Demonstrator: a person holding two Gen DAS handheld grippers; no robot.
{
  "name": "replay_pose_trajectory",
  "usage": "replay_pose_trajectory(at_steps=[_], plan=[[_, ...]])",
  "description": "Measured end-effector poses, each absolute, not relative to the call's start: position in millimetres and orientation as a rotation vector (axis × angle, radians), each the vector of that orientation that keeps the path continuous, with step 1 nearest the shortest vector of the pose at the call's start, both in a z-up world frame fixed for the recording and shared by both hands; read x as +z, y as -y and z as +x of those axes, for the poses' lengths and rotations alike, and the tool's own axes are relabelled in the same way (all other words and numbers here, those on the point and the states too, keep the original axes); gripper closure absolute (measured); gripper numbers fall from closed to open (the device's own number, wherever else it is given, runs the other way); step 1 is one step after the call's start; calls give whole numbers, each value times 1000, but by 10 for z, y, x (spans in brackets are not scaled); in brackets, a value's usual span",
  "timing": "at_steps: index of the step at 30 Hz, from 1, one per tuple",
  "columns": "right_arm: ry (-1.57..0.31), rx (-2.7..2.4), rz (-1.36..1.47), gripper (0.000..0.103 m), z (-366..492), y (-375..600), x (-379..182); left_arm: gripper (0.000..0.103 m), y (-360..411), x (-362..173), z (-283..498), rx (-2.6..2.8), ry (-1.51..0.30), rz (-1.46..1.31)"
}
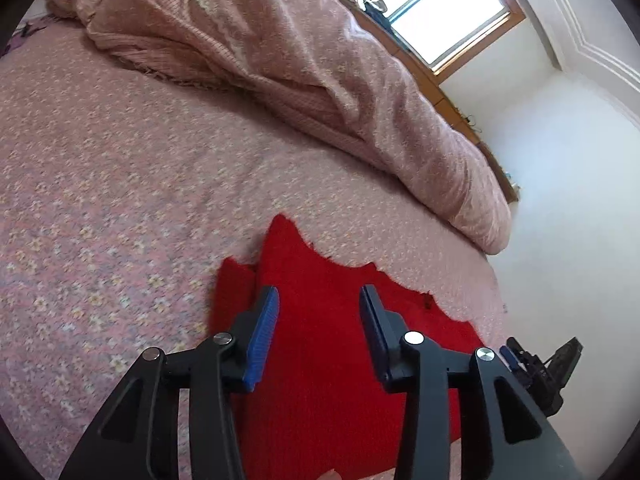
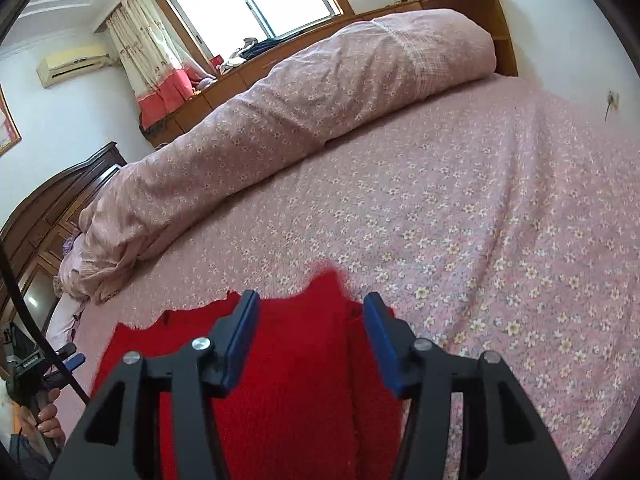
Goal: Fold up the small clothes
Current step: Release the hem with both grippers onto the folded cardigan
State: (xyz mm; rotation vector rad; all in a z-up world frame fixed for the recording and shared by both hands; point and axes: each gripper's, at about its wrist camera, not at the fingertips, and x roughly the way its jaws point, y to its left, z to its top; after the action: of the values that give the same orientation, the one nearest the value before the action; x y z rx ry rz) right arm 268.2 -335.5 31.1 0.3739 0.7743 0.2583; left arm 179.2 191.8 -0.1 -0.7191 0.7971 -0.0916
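Open flowered bedspread (image 2: 500, 220) fills the middle of both views, edged by a rolled quilt (image 2: 280, 128) across the top. The red knitted garment (image 1: 320, 320) lies flat at bottom centre, its top edge jagged. The left gripper (image 1: 319, 300) and right gripper (image 2: 310, 308) hang over it with jaws parted, holding nothing.

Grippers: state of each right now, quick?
Left gripper: open, nothing gripped, poised over the red knit garment on the bed.
Right gripper: open, nothing gripped, over the same garment.
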Motion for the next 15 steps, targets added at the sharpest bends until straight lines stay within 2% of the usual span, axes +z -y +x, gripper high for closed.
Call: replay_pose_trajectory(at_steps=[15], plan=[[-823, 297, 143, 47, 2575, 3191, 270, 68, -1646, -228, 1809, -55, -952, -516]])
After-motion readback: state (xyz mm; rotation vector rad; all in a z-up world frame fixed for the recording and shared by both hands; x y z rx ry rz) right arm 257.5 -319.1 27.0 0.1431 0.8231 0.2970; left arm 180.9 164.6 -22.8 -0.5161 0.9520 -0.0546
